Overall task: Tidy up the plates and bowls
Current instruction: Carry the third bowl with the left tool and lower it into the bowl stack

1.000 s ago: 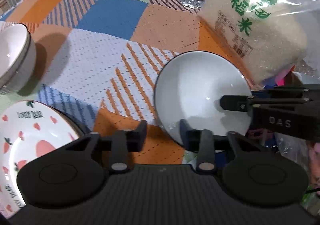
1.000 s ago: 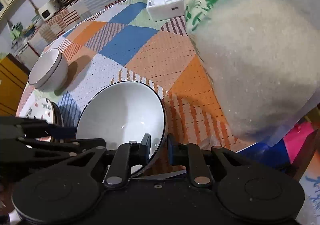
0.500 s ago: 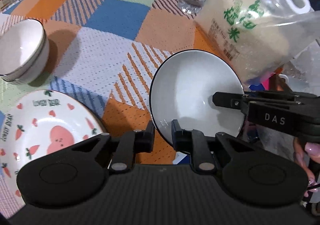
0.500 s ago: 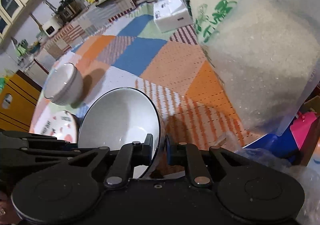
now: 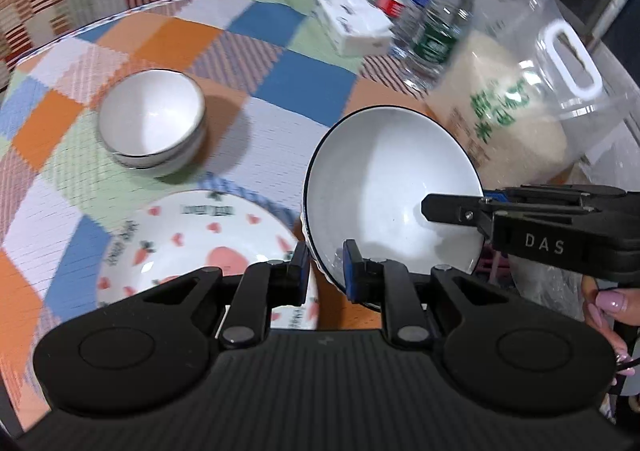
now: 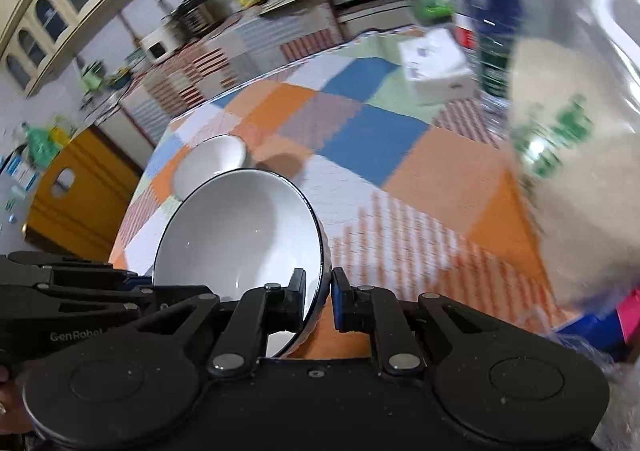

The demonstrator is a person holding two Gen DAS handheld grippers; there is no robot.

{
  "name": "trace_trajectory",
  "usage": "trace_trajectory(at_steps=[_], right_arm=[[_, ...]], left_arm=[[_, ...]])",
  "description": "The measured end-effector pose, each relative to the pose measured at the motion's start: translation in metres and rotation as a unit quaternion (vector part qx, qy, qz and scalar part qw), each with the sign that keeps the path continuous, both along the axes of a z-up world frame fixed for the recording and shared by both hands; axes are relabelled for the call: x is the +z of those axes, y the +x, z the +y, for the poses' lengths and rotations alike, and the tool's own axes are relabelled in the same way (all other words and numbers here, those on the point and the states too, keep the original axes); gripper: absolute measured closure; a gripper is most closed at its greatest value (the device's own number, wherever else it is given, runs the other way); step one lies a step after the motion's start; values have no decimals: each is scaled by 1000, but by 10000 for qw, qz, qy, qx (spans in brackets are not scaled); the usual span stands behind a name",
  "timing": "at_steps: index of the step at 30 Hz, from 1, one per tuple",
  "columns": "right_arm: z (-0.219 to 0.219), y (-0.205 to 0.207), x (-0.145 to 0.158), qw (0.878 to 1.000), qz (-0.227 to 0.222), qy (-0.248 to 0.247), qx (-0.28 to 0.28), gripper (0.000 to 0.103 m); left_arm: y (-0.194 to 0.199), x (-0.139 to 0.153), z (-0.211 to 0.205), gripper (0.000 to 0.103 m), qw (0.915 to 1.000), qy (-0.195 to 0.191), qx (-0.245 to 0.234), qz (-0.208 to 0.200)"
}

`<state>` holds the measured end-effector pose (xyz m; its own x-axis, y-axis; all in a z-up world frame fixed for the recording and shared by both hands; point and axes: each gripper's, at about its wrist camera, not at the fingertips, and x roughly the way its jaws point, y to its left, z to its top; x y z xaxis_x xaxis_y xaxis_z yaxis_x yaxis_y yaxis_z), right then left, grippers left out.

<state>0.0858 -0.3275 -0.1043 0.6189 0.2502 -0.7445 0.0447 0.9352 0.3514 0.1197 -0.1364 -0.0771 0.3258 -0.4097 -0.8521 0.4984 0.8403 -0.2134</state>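
Above patchwork tablecloth [image 5: 280,119], tilted glossy white dark-rimmed bowl [image 5: 392,187].

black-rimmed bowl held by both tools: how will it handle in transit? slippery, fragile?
The bowl looks like glossy glazed ceramic, so probably slick in rim-only grips by the left tool and right tool. Likely rigid and chip-prone. It is tilted, so it may pivot.

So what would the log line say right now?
left hand-held gripper: shut on bowl | right hand-held gripper: shut on bowl | bowl: lifted, tilted
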Motion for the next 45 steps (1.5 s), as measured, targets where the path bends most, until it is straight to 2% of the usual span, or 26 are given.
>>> trace_trajectory(at_steps=[5,9,15,18,23,27,30,35,38,42,45], right_arm=[[29,25,13,9995,66,-97,297,86],[45,55,17,9991,206,155,342,86],[70,98,27,9978,142,257,594,87],[82,124,26,9966,149,295,756,87],[99,158,11,9954,123,217,929,87],[114,179,-3,9944,69,-55,1058,87],[122,191,-10,9930,-30,-360,1123,87],[125,203,-23,9923,39,-626,1068,87],[129,200,-25,9906,-124,-940,984,88],[125,203,-34,9925,-71,-818,902,88],[133,200,-39,9867,-231,-1233,1037,87]], left_arm=[[21,22,27,87,9994,58,323,-106],[42,33,41,87,9984,361,364,-252],[75,39,67,87,9960,468,642,-400],[94,33,78,87,9951,522,704,-448],[128,11,98,87,9918,286,1128,-520],[147,-11,97,87,9895,547,1176,-631],[159,-25,96,87,9893,571,1205,-598],[174,-42,89,87,9902,695,1168,-337],[176,-49,88,87,9898,568,1289,-217],[177,-55,86,87,9882,677,1348,-251],[175,-54,83,85,9884,725,1287,-360]])
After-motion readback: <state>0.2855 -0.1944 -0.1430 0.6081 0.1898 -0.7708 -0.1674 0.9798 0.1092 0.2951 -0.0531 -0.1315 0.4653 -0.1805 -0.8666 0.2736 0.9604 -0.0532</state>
